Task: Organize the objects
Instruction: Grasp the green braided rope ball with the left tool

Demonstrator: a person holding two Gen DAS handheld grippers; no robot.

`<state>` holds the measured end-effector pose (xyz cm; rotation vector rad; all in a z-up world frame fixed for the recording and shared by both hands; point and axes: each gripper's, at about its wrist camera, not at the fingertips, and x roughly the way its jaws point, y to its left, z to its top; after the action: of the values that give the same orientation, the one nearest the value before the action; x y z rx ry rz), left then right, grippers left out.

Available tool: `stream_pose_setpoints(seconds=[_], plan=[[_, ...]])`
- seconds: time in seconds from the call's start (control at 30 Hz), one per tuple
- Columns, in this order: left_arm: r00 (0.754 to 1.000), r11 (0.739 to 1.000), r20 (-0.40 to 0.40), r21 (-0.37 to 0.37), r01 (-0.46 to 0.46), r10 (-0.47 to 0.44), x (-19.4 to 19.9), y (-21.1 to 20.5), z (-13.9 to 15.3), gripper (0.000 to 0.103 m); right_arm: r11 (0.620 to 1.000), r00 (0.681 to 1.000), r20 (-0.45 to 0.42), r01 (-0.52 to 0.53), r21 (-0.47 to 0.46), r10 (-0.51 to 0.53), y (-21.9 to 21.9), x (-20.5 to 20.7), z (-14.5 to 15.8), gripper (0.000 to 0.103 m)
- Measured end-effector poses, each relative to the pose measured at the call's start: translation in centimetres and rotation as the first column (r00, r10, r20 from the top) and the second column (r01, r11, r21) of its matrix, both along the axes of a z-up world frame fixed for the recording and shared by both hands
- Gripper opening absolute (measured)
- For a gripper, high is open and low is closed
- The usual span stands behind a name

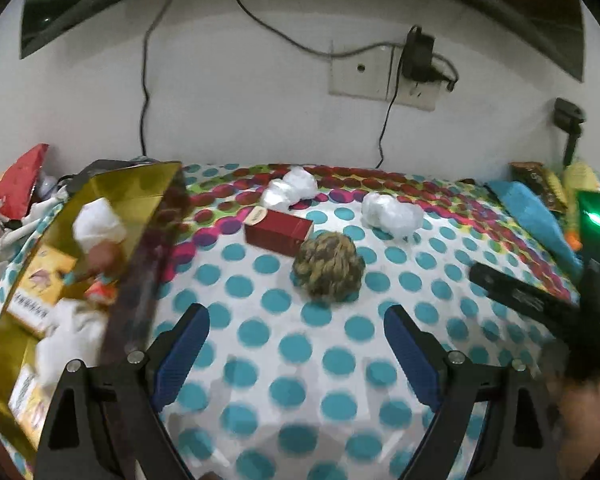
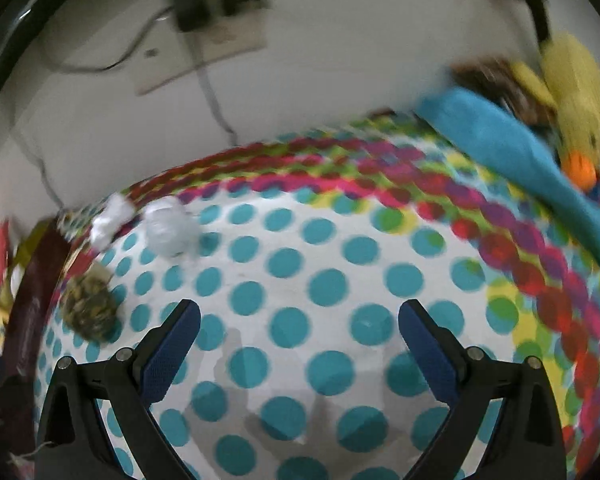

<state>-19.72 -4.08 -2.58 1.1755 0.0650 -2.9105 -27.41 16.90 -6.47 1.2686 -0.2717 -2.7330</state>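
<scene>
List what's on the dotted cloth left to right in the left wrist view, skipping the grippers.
Gold box → red carton → rope ball → right-hand crumpled white wad → blue cloth. The other white wad sits above the carton, so its place is unclear.

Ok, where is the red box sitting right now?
In the left wrist view the red box lies on the dotted cloth left of centre, just behind-left of the rope ball and in front of a white paper wad.

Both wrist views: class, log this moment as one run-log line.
left gripper: open, empty | right gripper: open, empty | yarn ball, red box: on dotted cloth | gold box: part-filled
</scene>
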Motion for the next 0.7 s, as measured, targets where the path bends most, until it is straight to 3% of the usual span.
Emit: stream_pose_setpoints(seconds=[0.2, 0.33, 0.37, 0.4, 0.57, 0.63, 0.7], plan=[[0.998, 0.998, 0.037, -0.04, -0.044, 0.045, -4.9, 2.0, -2.1, 0.091, 0.999, 0.999, 0.016, 0.034, 0.013, -0.034, 0.2, 0.0, -0.4, 0.098], [0.994, 0.997, 0.089, -0.026, -0.066, 0.068, -7.3, 2.1, -3.7, 0.091, 0.999, 0.999, 0.014, 0.039, 0.003, -0.039, 0.7, 0.2, -0.6, 0.098], [0.992, 0.997, 0.101, -0.027, -0.067, 0.069, -7.6, 2.1, -4.0, 0.08, 0.999, 0.999, 0.014, 0.039, 0.002, -0.039, 0.8, 0.2, -0.6, 0.098], [0.991, 0.998, 0.118, -0.024, -0.063, 0.066, -7.8, 2.1, -4.4, 0.055, 0.999, 0.999, 0.015, 0.037, 0.006, -0.037, 0.8, 0.2, -0.6, 0.099], [0.992, 0.999, 0.127, 0.018, -0.027, 0.025, -6.4, 1.6, -4.3, 0.056, 1.0, 1.0, 0.019, 0.019, 0.013, -0.019, 0.6, 0.2, -0.4, 0.101], [0.996, 0.999, 0.088, -0.023, -0.032, 0.034, -4.5, 1.4, -3.5, 0.056, 0.999, 0.999, 0.015, -0.039, -0.002, 0.039, -0.3, -0.1, -0.3, 0.101], [0.997, 1.0, 0.071, -0.011, -0.025, 0.026, -2.6, 0.9, -2.6, 0.056, 0.995, 0.995, 0.007, -0.095, 0.011, 0.095, -1.6, -0.7, 0.0, 0.101]])
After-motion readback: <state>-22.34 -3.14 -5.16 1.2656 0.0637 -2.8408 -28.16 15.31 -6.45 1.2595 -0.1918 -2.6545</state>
